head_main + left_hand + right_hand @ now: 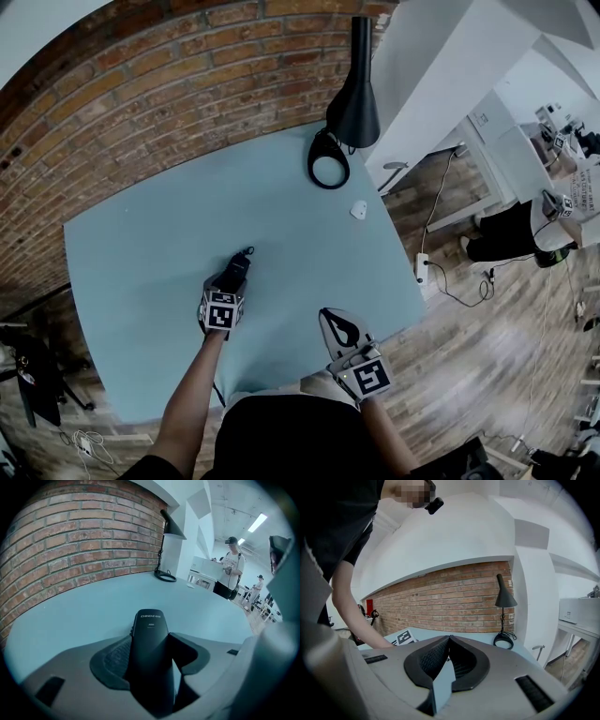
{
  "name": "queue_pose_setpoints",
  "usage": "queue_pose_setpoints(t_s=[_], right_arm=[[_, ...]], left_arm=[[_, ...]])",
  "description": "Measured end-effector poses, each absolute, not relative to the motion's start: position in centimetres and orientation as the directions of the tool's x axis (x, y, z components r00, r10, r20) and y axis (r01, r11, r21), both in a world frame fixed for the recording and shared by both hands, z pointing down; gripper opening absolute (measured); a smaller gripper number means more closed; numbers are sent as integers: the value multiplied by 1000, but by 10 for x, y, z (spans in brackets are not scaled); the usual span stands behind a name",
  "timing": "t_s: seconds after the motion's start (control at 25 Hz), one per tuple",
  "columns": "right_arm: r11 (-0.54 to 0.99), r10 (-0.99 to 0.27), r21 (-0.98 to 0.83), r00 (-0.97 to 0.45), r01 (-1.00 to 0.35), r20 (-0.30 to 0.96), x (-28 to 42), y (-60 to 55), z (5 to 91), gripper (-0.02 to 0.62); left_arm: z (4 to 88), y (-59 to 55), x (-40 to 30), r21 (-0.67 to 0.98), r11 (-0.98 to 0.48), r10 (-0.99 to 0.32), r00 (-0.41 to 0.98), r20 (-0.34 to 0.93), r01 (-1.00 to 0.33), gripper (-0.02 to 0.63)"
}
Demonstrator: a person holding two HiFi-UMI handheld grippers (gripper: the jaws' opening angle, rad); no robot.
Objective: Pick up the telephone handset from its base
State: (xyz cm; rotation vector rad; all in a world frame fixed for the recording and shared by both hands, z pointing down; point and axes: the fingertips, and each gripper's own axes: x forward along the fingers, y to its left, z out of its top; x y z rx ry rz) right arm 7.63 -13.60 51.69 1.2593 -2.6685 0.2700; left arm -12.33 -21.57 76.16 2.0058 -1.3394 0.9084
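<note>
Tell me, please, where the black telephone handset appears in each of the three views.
Head view: the handset is just left of centre, over the blue table, clamped in the left gripper.
Left gripper view: bottom centre, upright between the jaws.
Right gripper view: not in it.
Shared landmark: the black desk lamp at the table's far corner.

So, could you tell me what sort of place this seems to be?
Probably an office or lab workspace: a blue table stands against a brick wall with a desk lamp on it, and a person stands by white desks beyond.
</note>
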Motion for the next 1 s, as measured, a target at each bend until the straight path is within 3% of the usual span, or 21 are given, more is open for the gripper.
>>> queue_pose_setpoints(t_s=[1.0], right_arm=[[620, -753, -79, -621, -780, 218, 80, -135, 511, 25]], left_arm=[[758, -206, -122, 63, -362, -544, 266, 796, -930, 281]])
